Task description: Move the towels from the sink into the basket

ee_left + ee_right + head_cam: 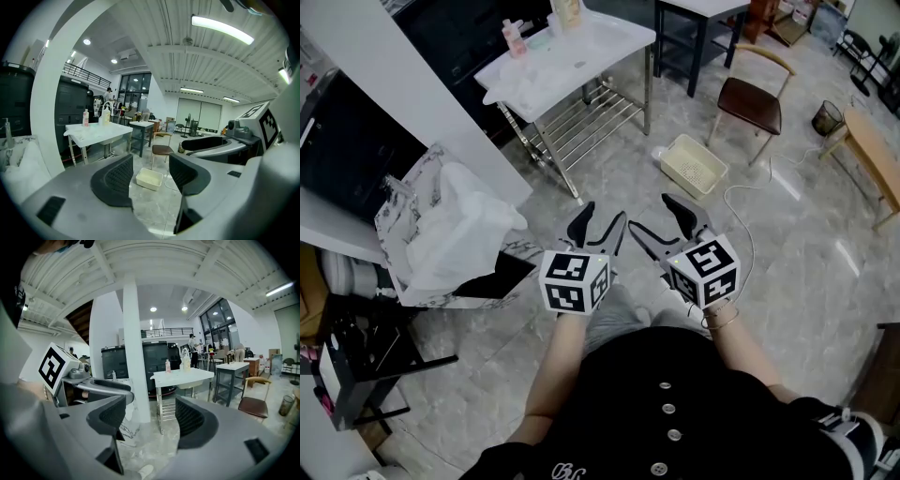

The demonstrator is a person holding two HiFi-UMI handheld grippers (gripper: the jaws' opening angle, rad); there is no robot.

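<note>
Towels (450, 234) lie heaped in the marble sink (422, 173) at the person's left, filling it above the rim. Nearest the body, the left claw (605, 211) and the right claw (647, 210) are held side by side over the floor, pointing forward and slightly down. Each claw's jaws stand wide apart with nothing between them, and neither touches the towels. Beyond the claws a cream basket (706, 153) sits on the floor, well apart from the sink. Just past it stands a brown chair (750, 101), and to its left a white table (581, 56) carrying bottles (514, 37).
</note>
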